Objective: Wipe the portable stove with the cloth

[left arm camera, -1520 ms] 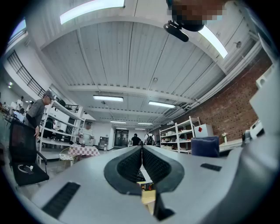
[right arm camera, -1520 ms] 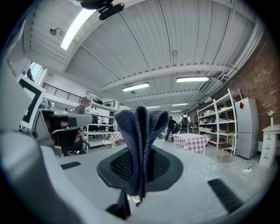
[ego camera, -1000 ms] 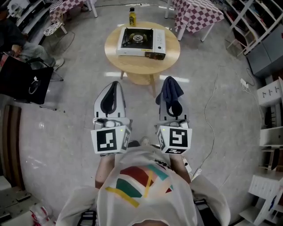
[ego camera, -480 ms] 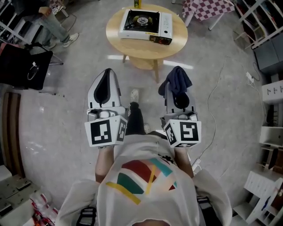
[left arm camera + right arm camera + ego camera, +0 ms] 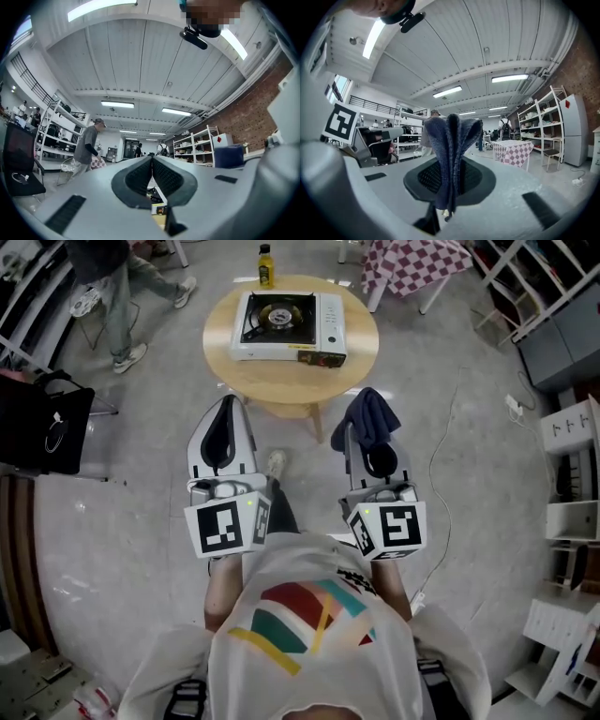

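Bare floor [image 5: 159,456] lay open between my left gripper [image 5: 225,407], my right gripper [image 5: 364,414] and the round wooden table [image 5: 281,385]. The portable stove [image 5: 286,324] filled the middle of the top, leaving bare wood along the near rim and at the right. A yellow bottle [image 5: 266,265] stood just behind the stove's far left corner. A person [image 5: 117,277] stood near the table's left side, and a checkered table [image 5: 412,263] off its far right.
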`<act>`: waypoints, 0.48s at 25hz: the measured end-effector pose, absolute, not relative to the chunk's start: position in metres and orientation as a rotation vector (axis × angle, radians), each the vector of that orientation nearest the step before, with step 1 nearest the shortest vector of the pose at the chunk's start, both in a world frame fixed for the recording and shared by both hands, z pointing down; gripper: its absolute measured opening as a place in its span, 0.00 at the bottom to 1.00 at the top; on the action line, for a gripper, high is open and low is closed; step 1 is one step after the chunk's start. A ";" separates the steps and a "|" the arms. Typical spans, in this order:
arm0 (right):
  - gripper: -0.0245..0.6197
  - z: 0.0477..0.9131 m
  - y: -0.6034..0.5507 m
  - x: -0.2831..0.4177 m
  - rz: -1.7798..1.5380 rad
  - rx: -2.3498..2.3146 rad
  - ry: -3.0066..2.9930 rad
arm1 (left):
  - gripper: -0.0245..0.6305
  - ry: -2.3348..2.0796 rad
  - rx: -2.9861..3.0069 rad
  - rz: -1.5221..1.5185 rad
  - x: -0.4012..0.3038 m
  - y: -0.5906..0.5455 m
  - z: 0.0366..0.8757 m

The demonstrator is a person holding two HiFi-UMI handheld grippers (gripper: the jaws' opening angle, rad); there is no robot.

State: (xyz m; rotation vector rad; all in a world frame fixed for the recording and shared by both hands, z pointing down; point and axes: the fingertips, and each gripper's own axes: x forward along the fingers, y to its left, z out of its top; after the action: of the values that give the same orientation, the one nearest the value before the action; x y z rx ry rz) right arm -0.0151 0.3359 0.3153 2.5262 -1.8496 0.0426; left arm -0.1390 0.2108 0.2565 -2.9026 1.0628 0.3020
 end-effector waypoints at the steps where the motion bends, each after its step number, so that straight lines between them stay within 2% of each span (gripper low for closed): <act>1: 0.09 0.316 0.329 -0.009 0.034 2.536 -1.827 | 0.05 1.057 -2.899 0.306 -0.134 0.204 0.255; 12: 0.09 0.311 0.217 0.067 -0.041 2.618 -1.500 | 0.05 0.964 -2.956 0.282 -0.063 0.076 0.252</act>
State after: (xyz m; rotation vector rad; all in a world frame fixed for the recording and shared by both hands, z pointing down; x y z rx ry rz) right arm 0.0665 0.2172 0.3113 2.6179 -1.4999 -0.0407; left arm -0.0632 0.0761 0.2525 -2.9558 0.9637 0.2824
